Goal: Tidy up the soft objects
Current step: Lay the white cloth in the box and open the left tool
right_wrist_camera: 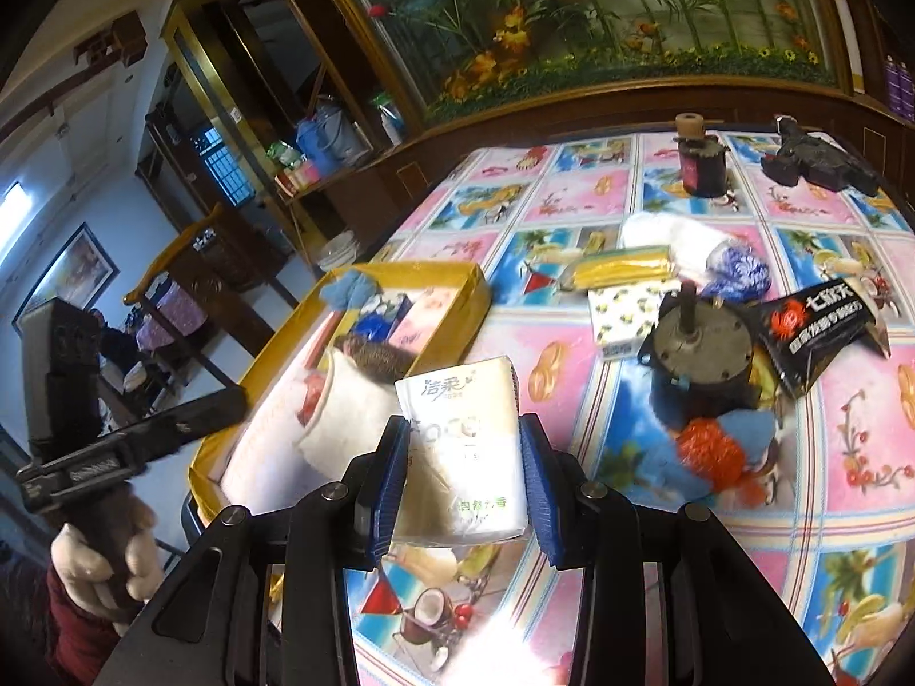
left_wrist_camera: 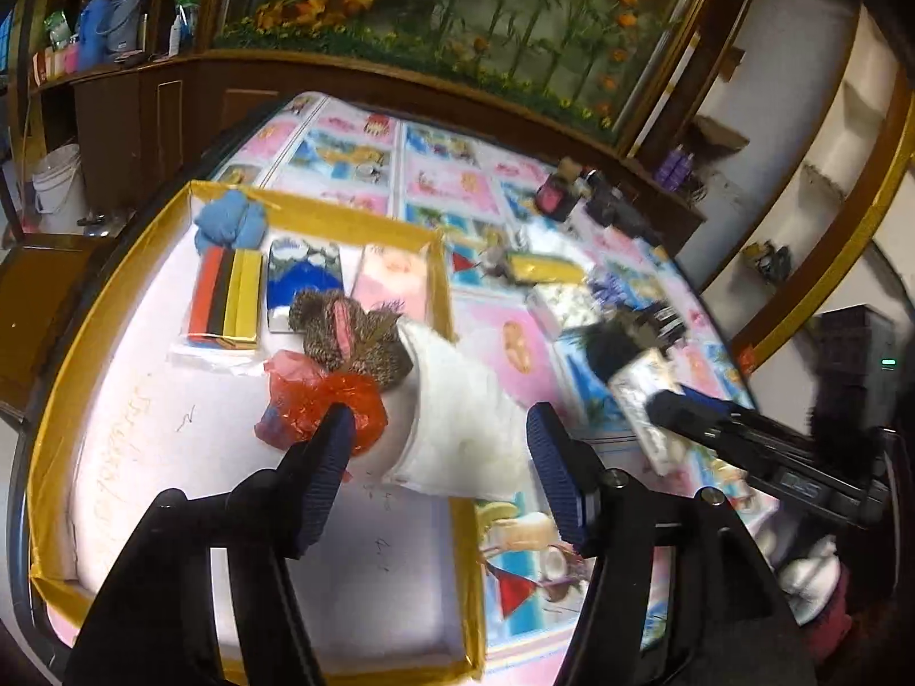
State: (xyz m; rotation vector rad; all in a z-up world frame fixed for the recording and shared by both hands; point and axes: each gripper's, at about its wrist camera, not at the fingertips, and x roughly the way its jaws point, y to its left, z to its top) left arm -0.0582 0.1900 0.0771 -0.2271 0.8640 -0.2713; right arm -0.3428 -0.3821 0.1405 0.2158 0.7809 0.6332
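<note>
A gold-rimmed tray (left_wrist_camera: 114, 314) holds a blue cloth (left_wrist_camera: 229, 223), flat packs, a brown furry thing (left_wrist_camera: 349, 343) and a red plastic bag (left_wrist_camera: 320, 406). A white rolled cloth (left_wrist_camera: 457, 417) lies across the tray's right rim. My left gripper (left_wrist_camera: 440, 451) stands open just above it, the pads clear of the roll on both sides. My right gripper (right_wrist_camera: 463, 480) is shut on a white tissue pack (right_wrist_camera: 457, 446), held above the tablecloth just right of the tray (right_wrist_camera: 480, 291). In the left wrist view that tissue pack (left_wrist_camera: 635, 394) shows at the right.
On the patterned tablecloth lie a yellow pack (right_wrist_camera: 623, 268), a lemon-print tissue pack (right_wrist_camera: 623, 314), a metal motor (right_wrist_camera: 697, 343), a black snack bag (right_wrist_camera: 818, 326) and a blue and orange soft toy (right_wrist_camera: 715, 451). A dark jar (right_wrist_camera: 700, 166) and black device (right_wrist_camera: 818, 163) stand at the back.
</note>
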